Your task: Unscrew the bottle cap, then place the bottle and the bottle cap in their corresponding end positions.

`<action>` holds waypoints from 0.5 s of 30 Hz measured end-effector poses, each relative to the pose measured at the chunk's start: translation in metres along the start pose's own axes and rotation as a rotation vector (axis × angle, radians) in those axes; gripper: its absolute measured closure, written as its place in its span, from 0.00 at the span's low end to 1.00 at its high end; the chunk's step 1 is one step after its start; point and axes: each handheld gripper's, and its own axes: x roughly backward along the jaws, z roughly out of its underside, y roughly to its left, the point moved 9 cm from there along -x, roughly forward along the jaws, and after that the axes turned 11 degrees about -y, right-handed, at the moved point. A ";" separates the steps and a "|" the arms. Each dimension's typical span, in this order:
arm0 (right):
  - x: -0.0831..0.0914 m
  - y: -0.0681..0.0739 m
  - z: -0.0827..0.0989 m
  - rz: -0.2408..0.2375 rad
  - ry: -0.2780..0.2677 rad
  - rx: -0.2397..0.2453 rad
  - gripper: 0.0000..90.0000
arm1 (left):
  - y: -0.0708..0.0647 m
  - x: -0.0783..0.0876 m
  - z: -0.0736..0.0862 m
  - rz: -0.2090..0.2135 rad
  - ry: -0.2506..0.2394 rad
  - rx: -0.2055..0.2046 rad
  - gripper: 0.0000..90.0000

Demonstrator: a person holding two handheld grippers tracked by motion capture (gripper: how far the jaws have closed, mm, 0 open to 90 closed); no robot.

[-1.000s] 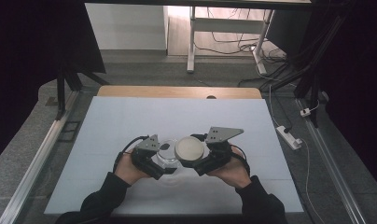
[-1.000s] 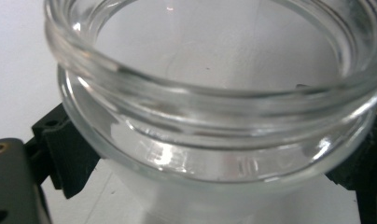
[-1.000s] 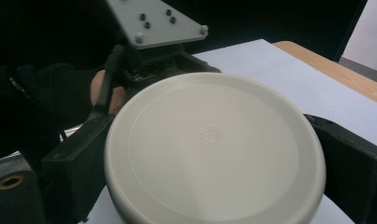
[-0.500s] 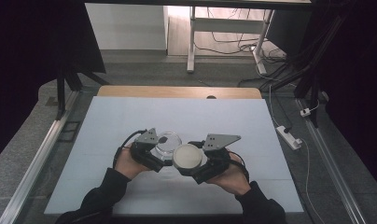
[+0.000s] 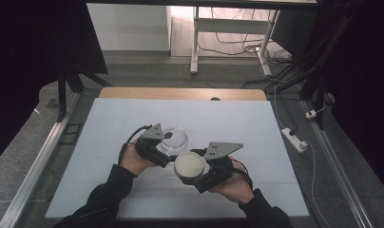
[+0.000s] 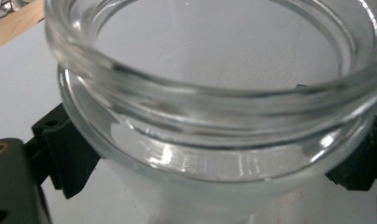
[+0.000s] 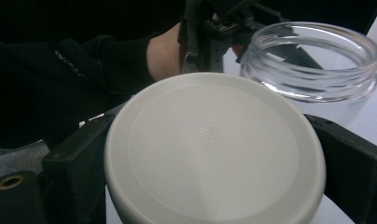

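Observation:
A clear glass jar [image 5: 175,137] with an open mouth stands on the white table [image 5: 256,128], and my left gripper [image 5: 165,146] is shut on it. In the left gripper view the jar [image 6: 214,107] sits very close, its body pinched between the two black jaws of the left gripper [image 6: 210,168]. My right gripper [image 5: 194,173] is shut on a round off-white lid [image 5: 188,163], held flat just right of the jar and nearer the person. In the right gripper view the lid [image 7: 214,149] lies between the jaws of the right gripper [image 7: 214,177], with the jar [image 7: 312,60] beyond it at the upper right.
The table's wooden far edge [image 5: 180,93] runs across the back. A white power strip [image 5: 293,138] and its cable lie on the floor to the right. Metal rails [image 5: 43,156] flank the table, and a desk frame [image 5: 196,38] stands beyond it.
The lid sat over the jar between both grippers a second ago. The right gripper has since drawn the lid away toward the person and right, and the jar's open mouth now shows.

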 end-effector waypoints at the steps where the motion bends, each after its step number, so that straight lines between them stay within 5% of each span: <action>1: 0.000 0.001 0.001 -0.001 -0.001 0.001 0.09 | 0.001 -0.001 0.000 -0.003 -0.001 0.000 0.08; 15: -0.006 0.011 0.014 -0.014 0.013 0.003 0.08 | 0.015 -0.008 -0.010 -0.023 -0.018 0.004 0.08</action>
